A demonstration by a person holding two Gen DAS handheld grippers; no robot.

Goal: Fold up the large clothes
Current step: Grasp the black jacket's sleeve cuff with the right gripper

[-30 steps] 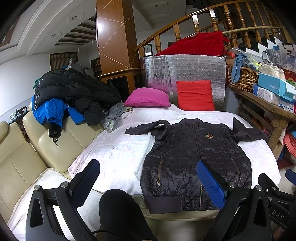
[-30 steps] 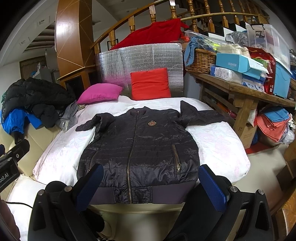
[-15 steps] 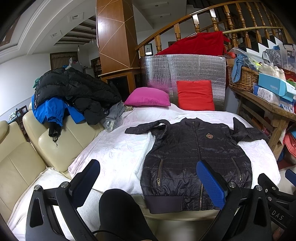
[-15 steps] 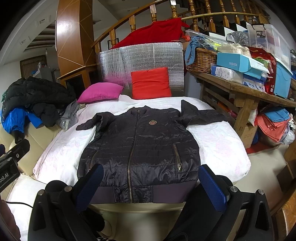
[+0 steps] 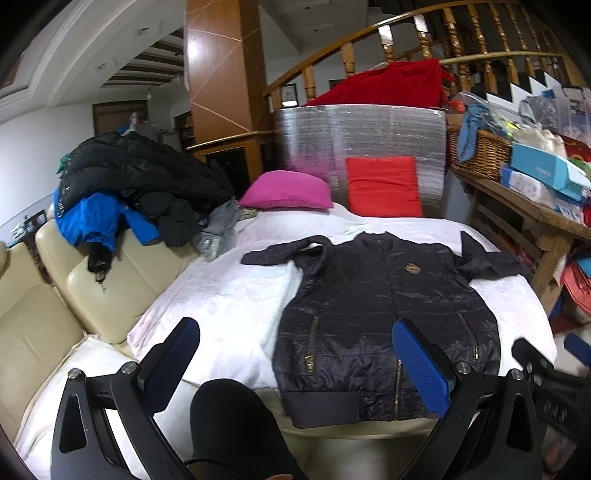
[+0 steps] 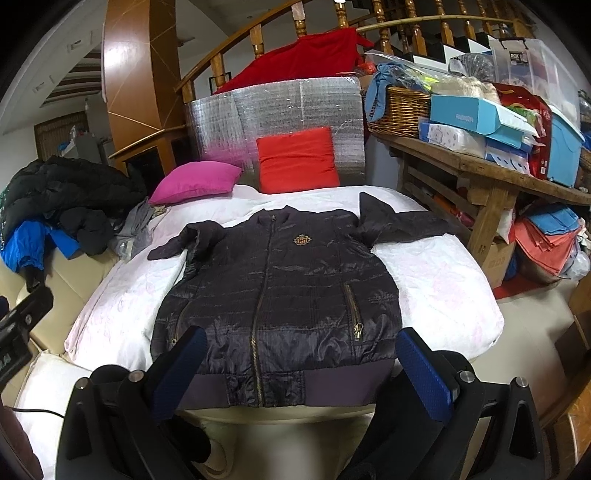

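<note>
White bedding [image 6: 436, 273] lies bare on both sides of the spread black jacket [image 6: 280, 295], open to reach, while the pink cushion [image 6: 195, 181] and red cushion [image 6: 297, 160] close the far end, a clothes pile [image 5: 125, 192] crowds the left, and a cluttered wooden counter [image 6: 491, 173] apparently hems the right.

A pink cushion [image 6: 194, 181] and a red cushion [image 6: 297, 159] rest at the far edge of the white bedding [image 6: 436, 273], the red one leaning against a silver foil panel [image 6: 273, 110]. A pile of black and blue coats [image 5: 122, 192] sits on the cream sofa [image 5: 44, 306]. A wooden table [image 6: 491, 173] carries a wicker basket [image 6: 397, 109], blue boxes [image 6: 476, 116] and a clear bin [image 6: 535, 70]. A red cloth [image 5: 391, 83] is draped below the wooden banister [image 5: 369, 33].
</note>
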